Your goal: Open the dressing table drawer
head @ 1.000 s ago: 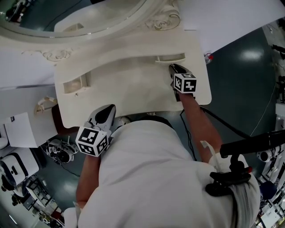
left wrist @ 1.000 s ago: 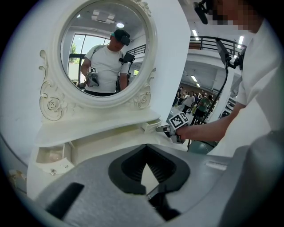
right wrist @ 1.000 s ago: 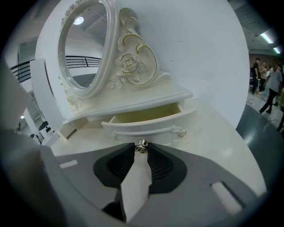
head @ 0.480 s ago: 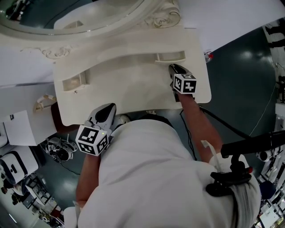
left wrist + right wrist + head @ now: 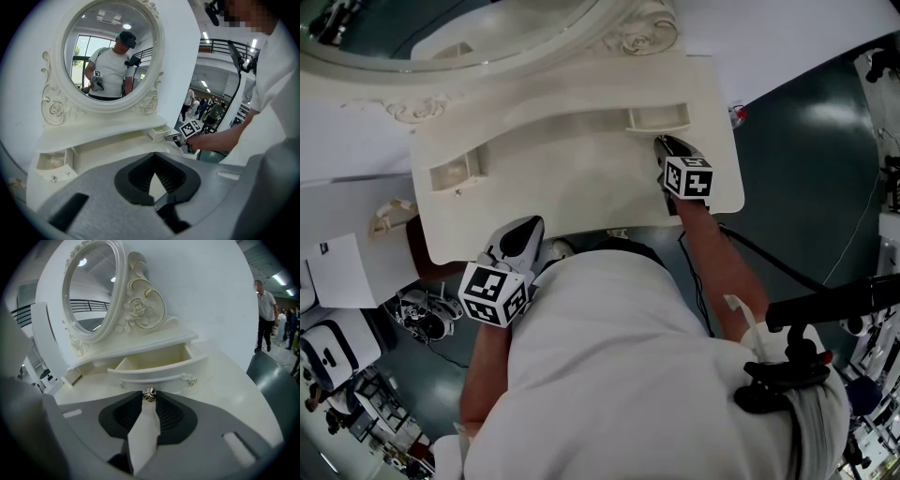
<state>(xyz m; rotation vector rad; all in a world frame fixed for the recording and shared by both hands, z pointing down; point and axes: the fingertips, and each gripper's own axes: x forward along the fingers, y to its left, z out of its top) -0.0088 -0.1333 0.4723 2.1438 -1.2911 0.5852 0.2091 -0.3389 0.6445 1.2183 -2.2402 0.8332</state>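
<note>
**Dressing table, right-hand drawer – pull in hand**

Item: white dressing table [image 5: 581,192] with an oval mirror [image 5: 112,51] in a carved rose frame, and a raised shelf at the back carrying two small drawers.

Right drawer [image 5: 159,370]: stood partly drawn out of the shelf, its pale inside open to view and apparently bare. A small metal knob [image 5: 149,394] sat at the middle of its curved front.

Right gripper [image 5: 662,142]: jaws clamped on that knob, one pad on either side of it, pointing down and forward over the table top.

Left gripper [image 5: 154,161]: hung at the near left edge of the table, well apart from both drawers. Its jaw tips met with nothing between them, and it touched nothing.

Left drawer [image 5: 453,176]: also showed an open top at the far left of the shelf. No gripper was near it.

Step, as judged: the opening pull itself – grip made, drawer already part way out, so the task looked well advanced.

Next move, as judged: draw the knob a little further straight toward the person, in line with the drawer's run and kept level – a skewed tug could jam so small a drawer or slip the pads off the round knob. After that, the jaws would need to part and back away.
</note>
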